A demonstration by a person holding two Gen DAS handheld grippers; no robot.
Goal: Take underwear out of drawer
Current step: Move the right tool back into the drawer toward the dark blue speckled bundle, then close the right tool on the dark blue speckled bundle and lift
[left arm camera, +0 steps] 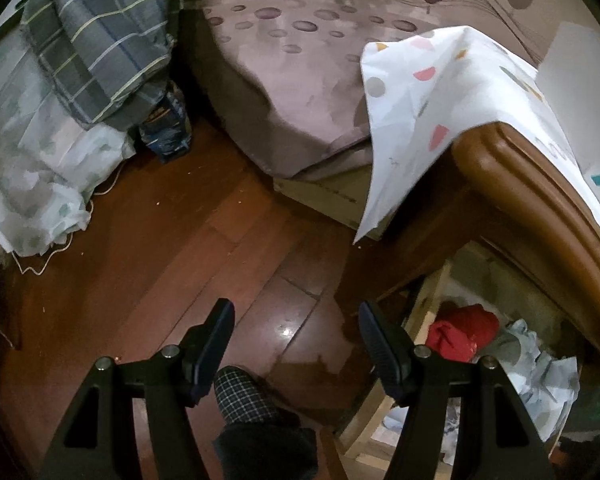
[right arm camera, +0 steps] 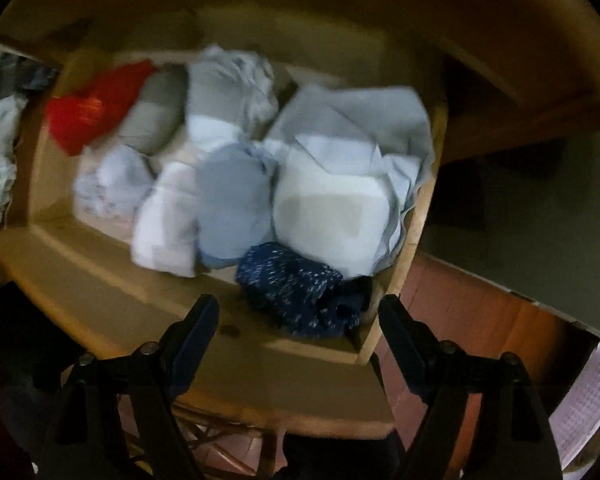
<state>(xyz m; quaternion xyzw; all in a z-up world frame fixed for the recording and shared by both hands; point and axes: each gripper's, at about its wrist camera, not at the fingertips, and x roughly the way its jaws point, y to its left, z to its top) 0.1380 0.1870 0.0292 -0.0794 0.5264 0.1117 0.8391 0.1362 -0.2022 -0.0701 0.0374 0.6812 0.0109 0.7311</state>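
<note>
In the right wrist view, blurred throughout, the open drawer (right arm camera: 52, 240) of pale wood is seen from above and fills most of the frame. It is packed with folded and rolled underwear (right arm camera: 236, 196) in white, pale blue and grey. A red piece (right arm camera: 88, 116) is seen at the upper left of the drawer, and a dark blue speckled piece (right arm camera: 296, 292) is lodged in the drawer's lower right corner. The right gripper (right arm camera: 298, 320) is held over the drawer's front edge at the bottom of the frame. Its jaws are spread wide and nothing is gripped between them; the dark blue speckled piece is seen in the gap beyond the tips, but no contact can be made out. Red-brown floorboards are visible at the lower right.

In the left wrist view, the left gripper (left arm camera: 296, 330) is held over the wooden floor (left arm camera: 180, 240) at the bottom centre of the frame. Its jaws are partly open and nothing is held. The drawer is seen at the lower right, below a brown wooden top (left arm camera: 520, 184), with the red piece (left arm camera: 464, 332) lying among pale cloths. A white patterned cloth (left arm camera: 420, 100) is draped over the corner of that top. A bed with a mauve spotted cover (left arm camera: 300, 60) is seen at the upper centre, and a grey checked cloth (left arm camera: 100, 40) at the upper left. A checked slipper (left arm camera: 240, 396) is seen between the fingers at the bottom.
</note>
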